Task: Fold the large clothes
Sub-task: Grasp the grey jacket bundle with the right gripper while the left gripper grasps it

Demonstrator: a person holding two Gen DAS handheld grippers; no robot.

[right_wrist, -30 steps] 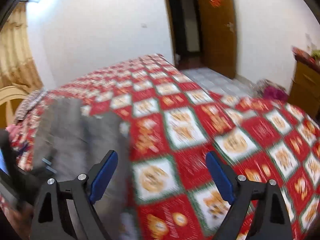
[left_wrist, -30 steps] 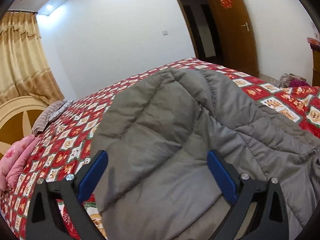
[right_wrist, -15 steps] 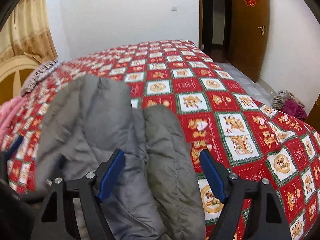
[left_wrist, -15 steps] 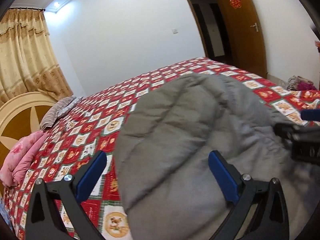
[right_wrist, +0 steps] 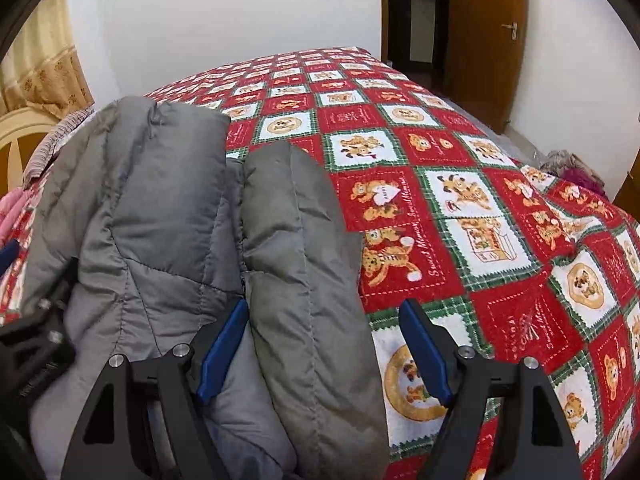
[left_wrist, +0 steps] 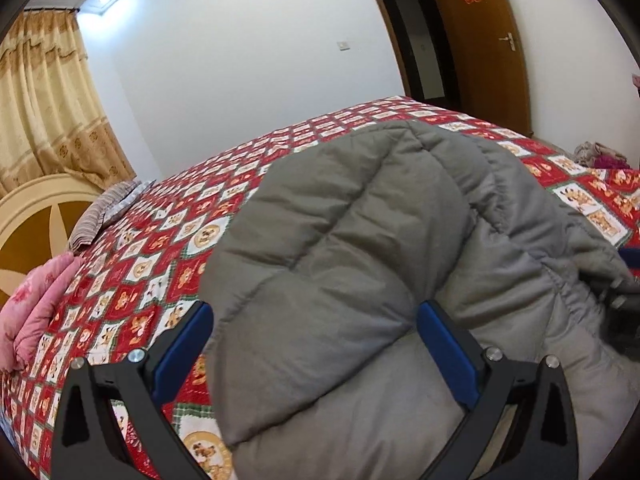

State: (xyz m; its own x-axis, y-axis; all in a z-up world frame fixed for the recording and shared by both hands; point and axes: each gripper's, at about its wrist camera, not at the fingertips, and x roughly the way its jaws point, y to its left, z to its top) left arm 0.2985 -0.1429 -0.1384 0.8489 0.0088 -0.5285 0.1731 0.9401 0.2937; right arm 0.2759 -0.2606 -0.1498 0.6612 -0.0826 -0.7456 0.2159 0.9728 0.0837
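Note:
A grey quilted puffer jacket (left_wrist: 360, 248) lies on the bed, its sides folded inward. In the right wrist view the jacket (right_wrist: 168, 216) fills the left half, with a folded sleeve (right_wrist: 304, 264) running down its right side. My left gripper (left_wrist: 314, 340) is open, low over the jacket's left part, with puffed fabric between its blue pads. My right gripper (right_wrist: 322, 344) is open, straddling the lower end of the folded sleeve. The right gripper's tip shows at the right edge of the left wrist view (left_wrist: 624, 296).
The bed has a red, white and green patchwork cover (right_wrist: 460, 208). Pink bedding (left_wrist: 36, 312) and a striped pillow (left_wrist: 104, 212) lie by the headboard (left_wrist: 36, 216) on the left. An open wooden door (left_wrist: 480, 40) and a clothes pile (right_wrist: 576, 168) are at the far right.
The right gripper swung left from the bare cover onto the jacket's right side and came lower over the sleeve. The left gripper shifted slightly lower over the jacket. Both stayed open.

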